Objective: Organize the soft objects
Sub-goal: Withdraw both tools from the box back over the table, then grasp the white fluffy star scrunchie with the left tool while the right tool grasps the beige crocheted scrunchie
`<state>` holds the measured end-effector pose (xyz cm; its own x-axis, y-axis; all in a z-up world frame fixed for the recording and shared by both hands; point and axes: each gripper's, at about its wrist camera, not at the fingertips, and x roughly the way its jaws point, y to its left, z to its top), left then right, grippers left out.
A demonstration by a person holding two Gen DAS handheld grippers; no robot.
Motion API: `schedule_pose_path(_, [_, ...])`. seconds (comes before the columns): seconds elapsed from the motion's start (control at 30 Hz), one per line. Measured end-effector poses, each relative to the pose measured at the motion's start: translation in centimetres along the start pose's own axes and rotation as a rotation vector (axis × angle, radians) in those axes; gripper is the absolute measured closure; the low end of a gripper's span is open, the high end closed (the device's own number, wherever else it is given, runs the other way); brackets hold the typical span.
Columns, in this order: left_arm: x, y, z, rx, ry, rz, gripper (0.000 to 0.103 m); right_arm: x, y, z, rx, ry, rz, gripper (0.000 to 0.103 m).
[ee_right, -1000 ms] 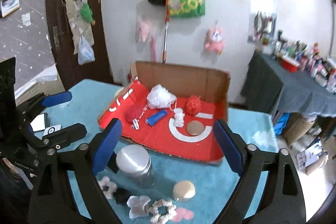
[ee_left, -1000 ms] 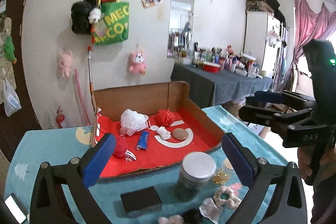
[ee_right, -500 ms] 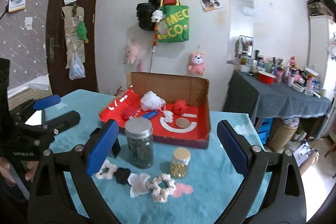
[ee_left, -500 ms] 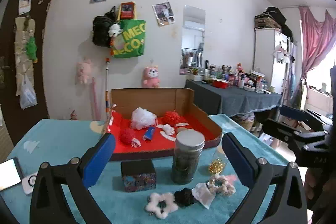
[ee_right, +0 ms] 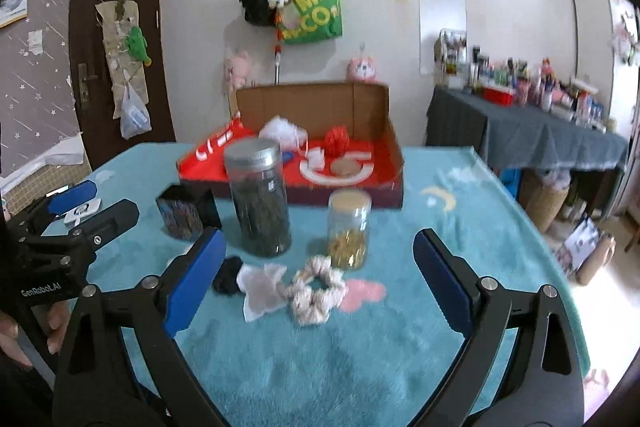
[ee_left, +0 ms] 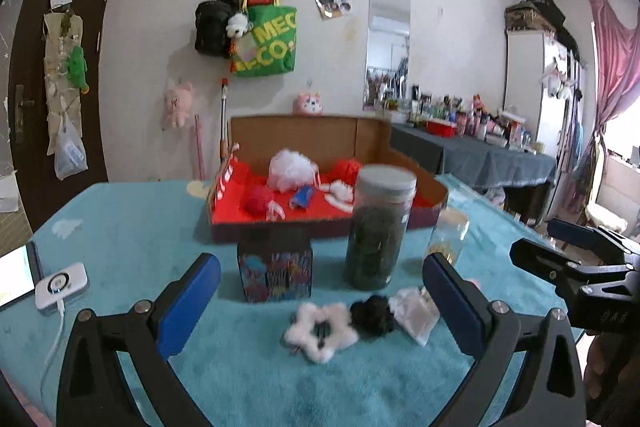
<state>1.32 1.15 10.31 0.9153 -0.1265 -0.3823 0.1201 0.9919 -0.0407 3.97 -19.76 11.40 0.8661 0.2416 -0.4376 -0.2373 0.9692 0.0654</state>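
Two claws are held above a tabletop [ee_right: 460,195] covered in teal plush. The left claw [ee_left: 320,303] is spread wide with nothing between its pads; framed by them are a white star-shaped fluffy piece [ee_left: 320,331], a black scrunchie [ee_left: 372,313] touching it, and a white cloth [ee_left: 412,313] just beside. The right claw [ee_right: 316,273] has just been opening and is spread wide, nothing held; between its fingers lie the cloth and a cream scrunchie [ee_right: 316,291], touching. Behind these stand a tall jar [ee_right: 258,199] and a small jar [ee_right: 349,229]. A red-lined box [ee_right: 320,131] farther back holds a white pouf [ee_left: 290,169] and a red pompom [ee_right: 337,141].
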Motion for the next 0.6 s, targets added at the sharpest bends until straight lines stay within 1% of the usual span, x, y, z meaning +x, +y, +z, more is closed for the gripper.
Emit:
schedule_pose_path(0.17, [1.3,0.1,-1.8,-0.003,0.064,-0.003,0.000,1.5,0.1,-2.1,-0.004,0.045,-0.032,0.007])
schedule_pose_path(0.33, [2.6,0.1,-3.0,0.000,0.125,-0.005,0.000,2.9,-0.4,-3.5,0.022,0.099,-0.026,0.007])
schedule_pose_path(0.6, [4.3,0.4,-3.8,-0.004,0.209,-0.001,0.000,4.5,-0.9,-4.2,0.041,0.152,-0.022,0.007])
